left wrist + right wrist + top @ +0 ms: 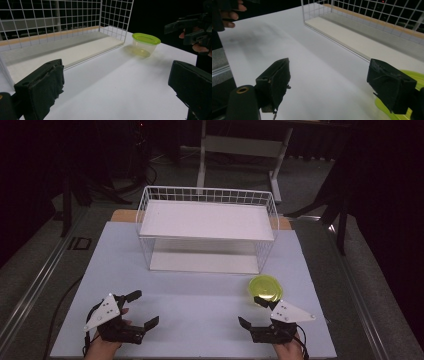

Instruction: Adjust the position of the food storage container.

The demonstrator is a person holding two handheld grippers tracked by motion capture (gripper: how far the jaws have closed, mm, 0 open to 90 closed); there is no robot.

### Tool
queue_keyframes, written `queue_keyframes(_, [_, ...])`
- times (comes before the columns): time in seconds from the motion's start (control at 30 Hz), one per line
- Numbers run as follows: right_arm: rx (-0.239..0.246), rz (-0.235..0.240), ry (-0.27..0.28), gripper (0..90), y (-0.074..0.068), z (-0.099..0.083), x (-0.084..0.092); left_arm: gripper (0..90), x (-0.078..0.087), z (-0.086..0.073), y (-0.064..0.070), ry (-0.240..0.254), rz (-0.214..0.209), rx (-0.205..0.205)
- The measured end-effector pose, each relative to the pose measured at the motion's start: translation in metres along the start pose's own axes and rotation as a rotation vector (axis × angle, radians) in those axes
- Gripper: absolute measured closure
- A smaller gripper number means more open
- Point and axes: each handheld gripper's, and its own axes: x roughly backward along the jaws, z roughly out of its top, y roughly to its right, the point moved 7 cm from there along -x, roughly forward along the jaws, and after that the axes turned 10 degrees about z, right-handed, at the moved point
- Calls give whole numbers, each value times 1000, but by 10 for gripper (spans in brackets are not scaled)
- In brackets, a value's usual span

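Left gripper (pixel 140 309) and right gripper (pixel 254 312): jaws wide, holding nothing; clear round lime-lidded plastic tub (pixel 265 288) apparently just beyond right, near-right on white counter (pixel 200 295).

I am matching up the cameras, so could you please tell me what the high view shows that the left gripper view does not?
High view alone: the rack's upper shelf, the floor beyond the table and the left gripper whole, open on nothing.

Left gripper view alone: the container's clear side wall under its green lid.

Both: the green-lidded container, the wire rack, the white table and the right gripper, open.
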Motion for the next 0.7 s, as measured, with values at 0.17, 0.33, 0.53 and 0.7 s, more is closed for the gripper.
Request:
queue_keyframes(0.17, [11,38,6,174,-11,5,-3,12,-2,-1,1,-3,-6,8])
queue_keyframes(0.33, [46,73,33,139,-24,19,-2,12,-2,-1,3,-5,-8,0])
queue_keyframes(0.53, [61,83,74,151,-26,38,4,12,-3,-1,2,-4,-9,13])
queue_keyframes(0.7, [62,92,106,135,-23,53,8,12,-3,0,2,1,-11,12])
